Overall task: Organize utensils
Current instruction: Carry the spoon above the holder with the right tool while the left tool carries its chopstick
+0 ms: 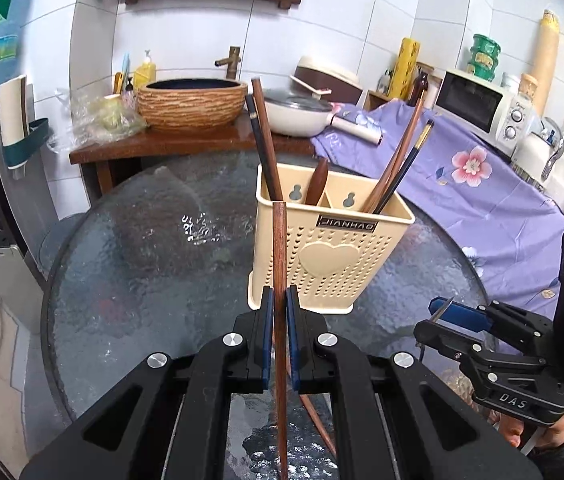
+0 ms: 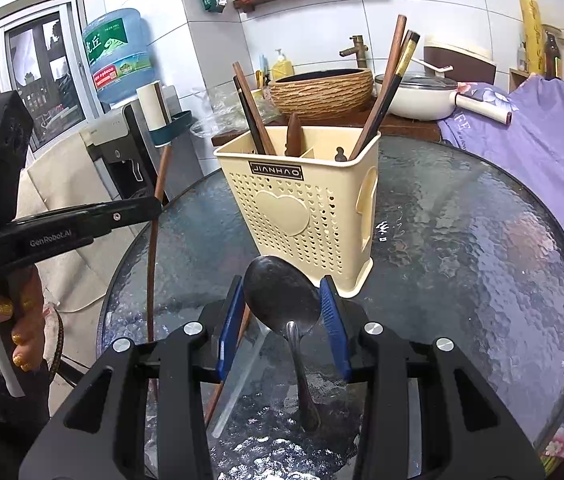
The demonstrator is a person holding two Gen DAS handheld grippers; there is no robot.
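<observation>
A cream perforated utensil holder [image 1: 334, 248] [image 2: 298, 208] stands on the round glass table, with several chopsticks and a wooden handle in its compartments. My left gripper [image 1: 280, 300] is shut on a brown wooden chopstick [image 1: 279, 280], held upright just in front of the holder; it also shows in the right wrist view [image 2: 153, 240]. My right gripper [image 2: 282, 300] is open around the bowl of a metal spoon [image 2: 282, 296] that lies on the table near the holder. Another brown chopstick [image 1: 318, 420] lies on the glass below my left gripper.
The glass table [image 2: 462, 260] has a purple flowered cloth [image 1: 482, 184] along its right side. Behind it a wooden counter holds a woven basin [image 1: 193, 102], a pan [image 1: 298, 114] and a microwave [image 1: 482, 108]. A water dispenser [image 2: 121, 60] stands at the left.
</observation>
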